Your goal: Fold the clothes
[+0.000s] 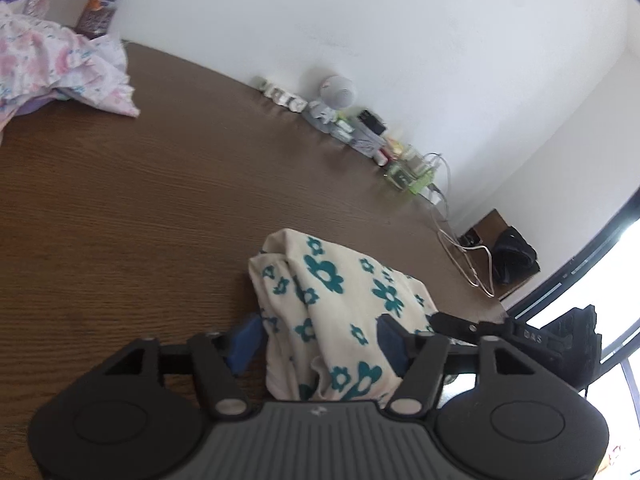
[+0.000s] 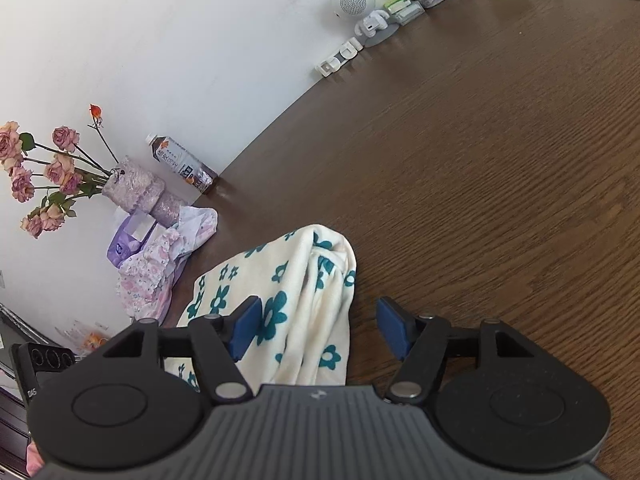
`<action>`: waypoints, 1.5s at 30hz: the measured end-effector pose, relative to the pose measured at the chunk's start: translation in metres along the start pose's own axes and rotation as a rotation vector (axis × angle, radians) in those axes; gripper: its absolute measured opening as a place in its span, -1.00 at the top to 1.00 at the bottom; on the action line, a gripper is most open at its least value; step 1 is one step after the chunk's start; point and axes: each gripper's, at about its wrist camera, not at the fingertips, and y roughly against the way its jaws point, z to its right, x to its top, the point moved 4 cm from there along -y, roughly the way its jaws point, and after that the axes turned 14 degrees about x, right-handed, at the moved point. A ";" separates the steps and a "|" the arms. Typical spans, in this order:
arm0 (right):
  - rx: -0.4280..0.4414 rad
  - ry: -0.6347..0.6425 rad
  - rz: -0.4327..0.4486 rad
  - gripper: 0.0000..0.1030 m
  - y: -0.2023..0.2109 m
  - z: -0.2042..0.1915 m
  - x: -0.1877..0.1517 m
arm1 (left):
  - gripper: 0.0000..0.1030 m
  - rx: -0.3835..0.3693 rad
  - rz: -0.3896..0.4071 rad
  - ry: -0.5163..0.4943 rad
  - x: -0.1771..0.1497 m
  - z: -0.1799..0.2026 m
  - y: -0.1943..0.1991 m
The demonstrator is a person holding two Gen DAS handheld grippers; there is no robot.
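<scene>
A cream cloth with teal flowers [image 1: 340, 292] lies bunched and partly folded on the brown wooden table [image 1: 140, 200]. In the left wrist view my left gripper [image 1: 319, 342] is open, and the cloth fills the gap between its blue pads [image 1: 245, 344]. In the right wrist view the same cloth [image 2: 296, 280] reaches in between the fingers of my right gripper [image 2: 319, 330], which is open. There it lies against the left pad [image 2: 246, 326] and leaves bare table by the right pad. The two grippers approach the cloth from opposite sides.
A crumpled pink floral garment [image 1: 60, 68] [image 2: 156, 268] lies near the wall. Beside it stand a vase of roses [image 2: 136, 196] and a bottle [image 2: 182, 164]. A white speaker [image 2: 352, 0], small boxes and cables [image 1: 460, 248] line the wall. The table edge [image 1: 496, 300] is close on the right.
</scene>
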 end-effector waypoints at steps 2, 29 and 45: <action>0.015 -0.015 -0.007 -0.29 -0.001 0.001 -0.001 | -0.38 0.019 -0.025 0.031 0.002 -0.007 -0.006; 0.147 -0.140 -0.023 0.10 -0.013 0.008 -0.006 | 0.06 -0.158 -0.130 0.130 0.003 -0.014 -0.041; 0.182 -0.006 -0.022 0.16 -0.021 -0.034 0.031 | 0.07 -0.190 -0.005 0.152 0.031 -0.011 -0.015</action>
